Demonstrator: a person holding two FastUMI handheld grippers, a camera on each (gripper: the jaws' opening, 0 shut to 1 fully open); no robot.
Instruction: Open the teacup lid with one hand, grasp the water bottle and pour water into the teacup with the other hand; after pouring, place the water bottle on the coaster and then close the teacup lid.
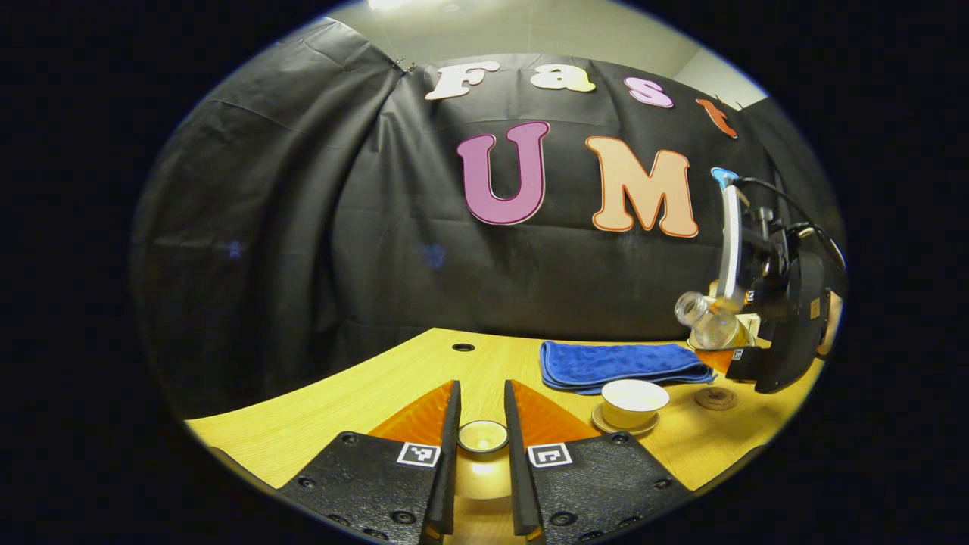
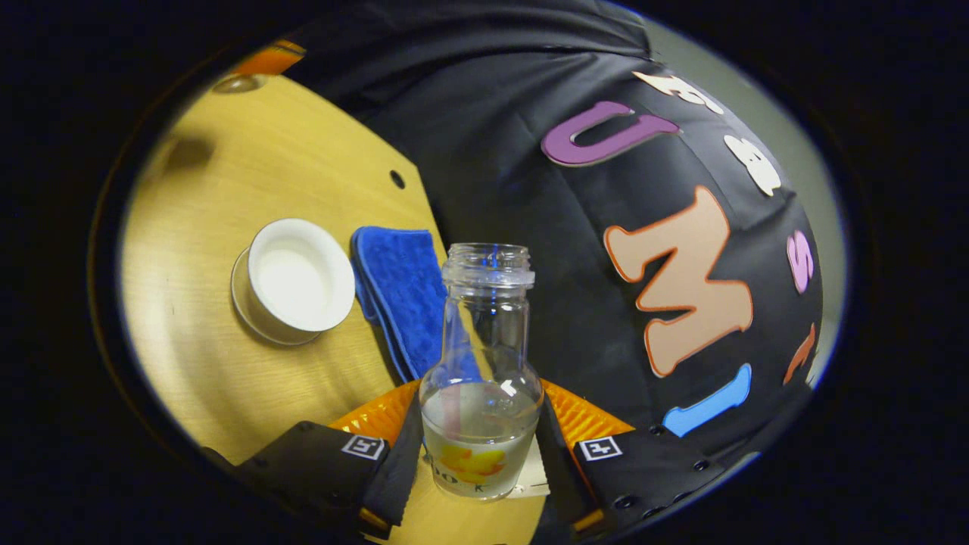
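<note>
**Bottle tilted, mouth aimed toward the open teacup**

The right hand-held gripper [image 2: 481,446] clamps the water bottle [image 2: 481,371] by its lower body, both fingers pressing on the glass. In the left gripper view the bottle [image 1: 708,318] hangs above the table [image 1: 363,393], tipped so its long axis slants down toward the teacup [image 1: 634,401], which lies below and to that gripper's left, past the blue cloth [image 1: 617,365]. The mouth seems short of the cup's rim, so the pour probably needs a shift toward the cup. The coaster [image 1: 716,398] sits just beneath the bottle. The left hand-held gripper [image 1: 482,446] grips the teacup lid [image 1: 482,437] between its fingers, well clear of the cup.
</note>
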